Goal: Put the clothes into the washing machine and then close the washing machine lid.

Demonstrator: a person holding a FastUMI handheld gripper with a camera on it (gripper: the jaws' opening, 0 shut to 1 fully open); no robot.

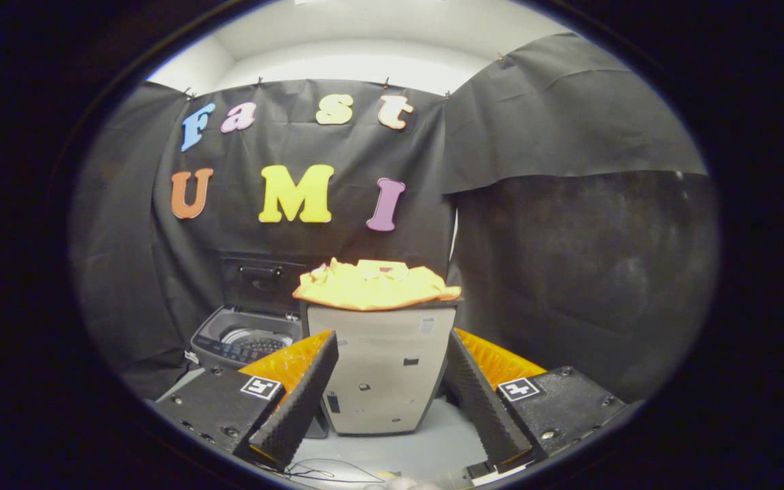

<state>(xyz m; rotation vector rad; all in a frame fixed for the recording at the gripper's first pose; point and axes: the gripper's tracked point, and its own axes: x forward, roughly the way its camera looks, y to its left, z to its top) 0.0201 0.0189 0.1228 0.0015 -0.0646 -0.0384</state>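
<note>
Pale box-shaped cabinet blocking part of the washer

The pale box-shaped cabinet (385, 367) is covering the right side of the open grey top-loading washing machine (246, 337). The crumpled yellow-orange clothes (375, 286) are hiding the cabinet's top, and the hand-held gripper (388, 395), fingers spread apart, is masking its lower corners.

Black screwed gripper (388, 401) blocks, square markers

Booth's dim; overhead light washes out the ceiling (365, 41). My fisheye bends the edges, centre sharp, cloth wall (569, 238) murky.
</note>
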